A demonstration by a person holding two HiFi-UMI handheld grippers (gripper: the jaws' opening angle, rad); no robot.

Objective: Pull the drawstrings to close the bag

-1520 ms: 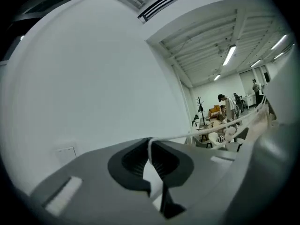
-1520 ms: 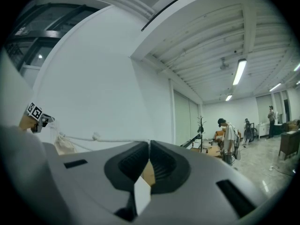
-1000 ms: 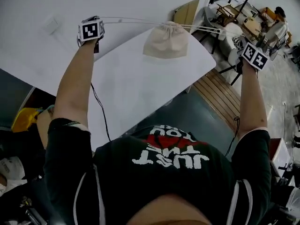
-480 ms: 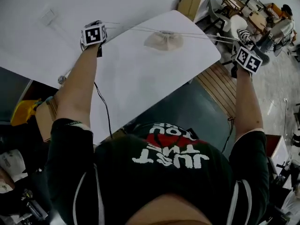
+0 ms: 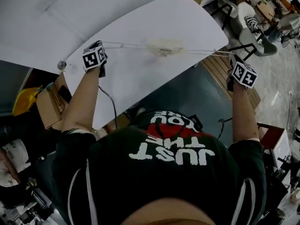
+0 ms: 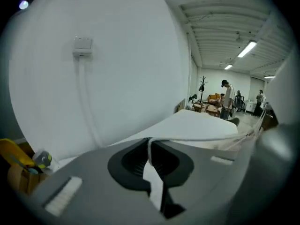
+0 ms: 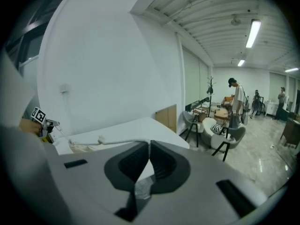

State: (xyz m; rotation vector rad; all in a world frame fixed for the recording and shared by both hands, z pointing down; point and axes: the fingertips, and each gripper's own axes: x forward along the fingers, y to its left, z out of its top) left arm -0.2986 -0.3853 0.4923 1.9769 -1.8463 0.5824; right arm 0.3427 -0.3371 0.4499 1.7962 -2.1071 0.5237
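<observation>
A small cream drawstring bag, blurred and gathered at the mouth, sits low over the white table. Its thin white drawstrings run taut to both sides. My left gripper is shut on the left cord's end, and the left gripper view shows the cord nipped between the closed jaws. At the table's right edge my right gripper is shut on the other cord, which leads left to the bag.
A cardboard box and a yellow object lie below the table's left end. Chairs stand on the floor at upper right, beyond a wooden floor strip. People stand far off in the room.
Both grippers have come down and nearer to me with the cords still taut. The bag, hanging high between them a second ago, has dropped to table level.
</observation>
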